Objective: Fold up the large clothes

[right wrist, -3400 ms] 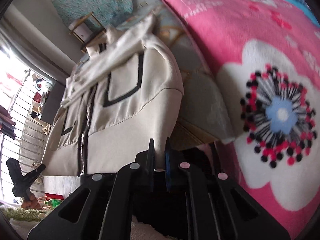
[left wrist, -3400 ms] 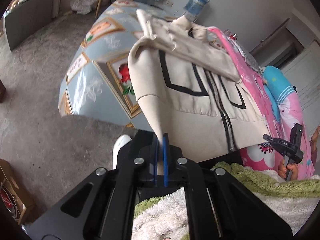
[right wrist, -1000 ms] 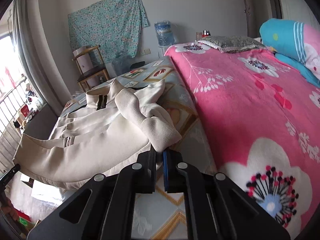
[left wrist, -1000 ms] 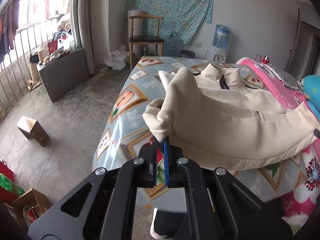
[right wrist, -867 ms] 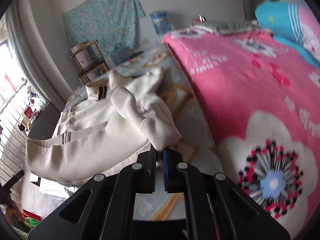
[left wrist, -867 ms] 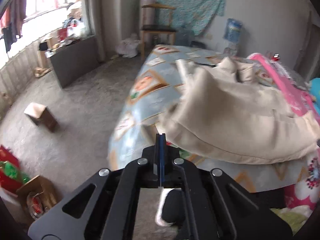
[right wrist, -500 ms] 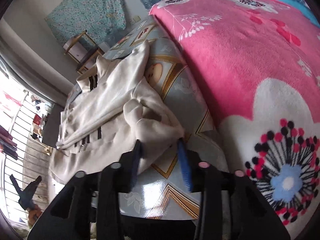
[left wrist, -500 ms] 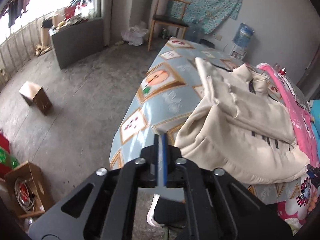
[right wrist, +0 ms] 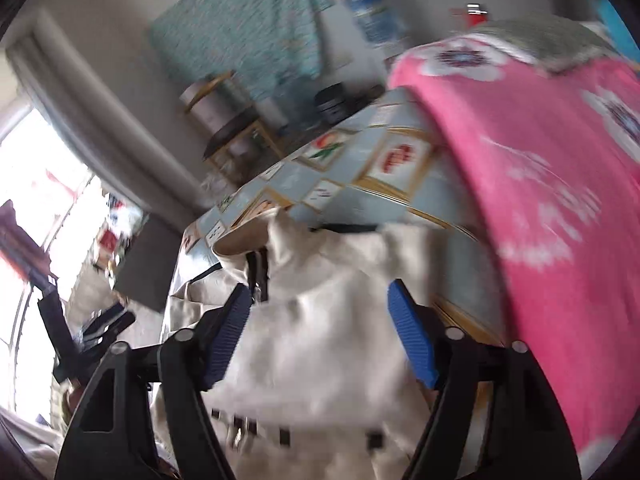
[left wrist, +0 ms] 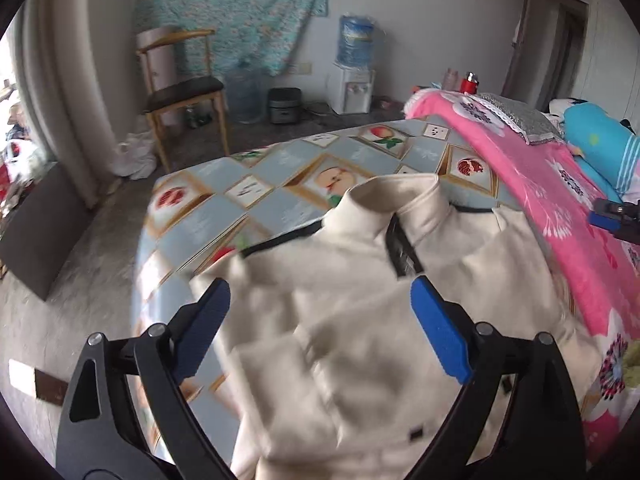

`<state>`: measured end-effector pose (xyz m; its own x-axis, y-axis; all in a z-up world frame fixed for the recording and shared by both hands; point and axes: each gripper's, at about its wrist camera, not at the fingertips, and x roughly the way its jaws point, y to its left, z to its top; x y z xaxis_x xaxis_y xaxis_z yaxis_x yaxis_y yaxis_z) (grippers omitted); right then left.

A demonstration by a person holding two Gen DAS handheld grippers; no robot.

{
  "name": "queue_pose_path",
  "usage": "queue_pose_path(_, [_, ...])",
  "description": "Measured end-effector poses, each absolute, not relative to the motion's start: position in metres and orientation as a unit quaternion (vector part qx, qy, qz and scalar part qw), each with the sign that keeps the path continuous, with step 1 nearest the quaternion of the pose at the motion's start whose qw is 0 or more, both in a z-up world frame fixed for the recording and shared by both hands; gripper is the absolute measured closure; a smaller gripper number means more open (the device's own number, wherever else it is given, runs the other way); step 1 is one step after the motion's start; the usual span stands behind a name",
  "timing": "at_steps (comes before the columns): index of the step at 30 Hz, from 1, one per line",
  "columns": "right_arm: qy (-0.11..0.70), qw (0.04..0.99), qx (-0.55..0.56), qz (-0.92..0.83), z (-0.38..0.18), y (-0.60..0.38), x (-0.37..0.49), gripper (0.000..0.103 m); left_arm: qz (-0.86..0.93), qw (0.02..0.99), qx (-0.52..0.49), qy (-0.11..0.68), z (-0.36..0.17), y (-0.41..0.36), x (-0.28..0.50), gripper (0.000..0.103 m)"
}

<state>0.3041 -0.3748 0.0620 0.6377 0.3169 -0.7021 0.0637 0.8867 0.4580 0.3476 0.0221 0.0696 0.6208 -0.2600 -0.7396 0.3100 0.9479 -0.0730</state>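
A cream jacket [left wrist: 360, 340] with black trim and a zip lies folded on the fruit-patterned tablecloth [left wrist: 240, 208], collar at the far end. My left gripper [left wrist: 320, 292] hovers over its left shoulder. Its jaws are opening wide, the cloth lies beneath them and the pads press on nothing. In the blurred right wrist view the jacket [right wrist: 320, 340] fills the middle, and my right gripper [right wrist: 318, 296] hangs above it near the collar and zip. Its jaws are opening too and grip nothing. Each gripper shows at the edge of the other's view: the right gripper [left wrist: 616, 220] and the left gripper [right wrist: 92, 328].
A bed with a pink flowered blanket [left wrist: 540, 184] borders the table on the right, with a blue pillow [left wrist: 600, 140] on it. Beyond the table stand a wooden chair [left wrist: 180, 92], a rice cooker [left wrist: 284, 106] and a water dispenser [left wrist: 354, 68]. A dark cabinet [left wrist: 36, 232] sits on the floor at left.
Both grippers have let go of the jacket folds they held and now stand wide apart. Both have swung forward over the jacket toward its collar, and the jacket now lies flat on the table.
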Motion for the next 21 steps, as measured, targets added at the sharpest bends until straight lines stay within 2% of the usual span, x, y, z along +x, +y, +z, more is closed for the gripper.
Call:
queue_pose_path(4, [0.484,0.853,0.168,0.099,0.037,-0.321,0.410,0.027,-0.156,0.874,0.001,0.460,0.045,-0.017,0.435,0.015])
queue_pose_path(8, [0.531,0.837,0.107,0.077,0.003,-0.283,0.490,0.027,-0.134,0.857,0.029,0.496,0.015,-0.057,0.499,0.015])
queue_pose_path(14, [0.604,0.795,0.043,0.047,-0.048,-0.269,0.527,0.027,-0.102,0.815,0.099,0.561,-0.034,-0.085,0.525,0.015])
queue_pose_path(17, [0.595,0.800,0.032,0.074,-0.039,-0.270,0.505,0.039,-0.131,0.817,0.093,0.554,-0.030,-0.078,0.506,0.015])
queue_pose_path(21, [0.575,0.812,0.003,0.102,-0.020,-0.265,0.467,0.068,-0.163,0.822,0.097,0.537,-0.024,-0.067,0.479,0.015])
